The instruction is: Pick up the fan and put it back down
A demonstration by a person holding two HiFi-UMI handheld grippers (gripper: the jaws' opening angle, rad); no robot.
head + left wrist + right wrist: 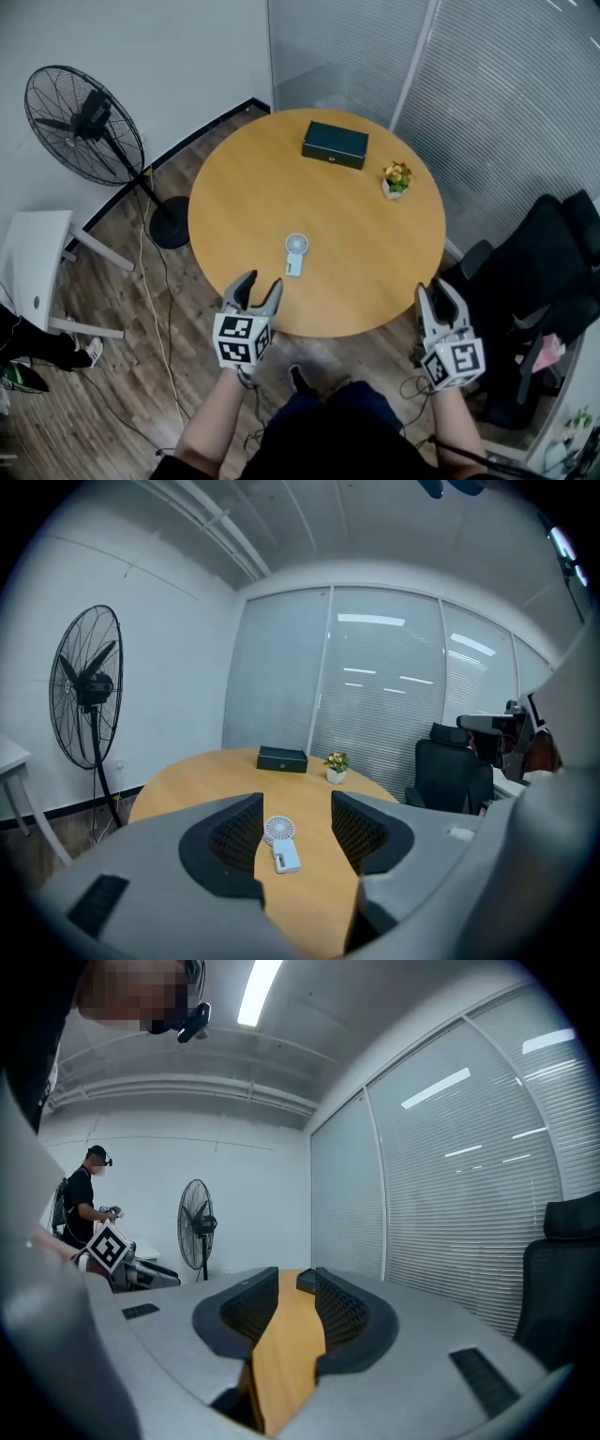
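**Small White Fan Lies Flat on Round Table, Both Grippers Open and Empty**

The round table (375, 272) has a smooth, matte wooden top in a warm honey colour. The handheld fan (295, 253) lies flat on it, left of centre and towards the person's side. It is small, made of white plastic, with a circular grilled head and a short, blocky, pale handle. The head points away from the person.

The left gripper (262, 281) hangs over the table's near edge, just short of the fan. Its dark jaws, lined with cross-hatched pads, stand apart. In the left gripper view the fan shows in the gap between them, further along the table and touched by neither pad. The right gripper (436, 287) is at the near right rim of the table, well apart from the fan. Its jaws are also spread, with only bare wood between them. Each gripper carries a white cube printed with black square markers.

At the far side of the table sits a dark green rectangular box (335, 144) with its lid shut, so its contents cannot be seen. Near it, a little white pot (392, 189) holds a small plant with orange and green blooms.

Off the table to the left, a tall black pedestal fan (84, 122) with a wire cage stands on a wood-plank floor (141, 375). A black office chair (553, 262) is on the right
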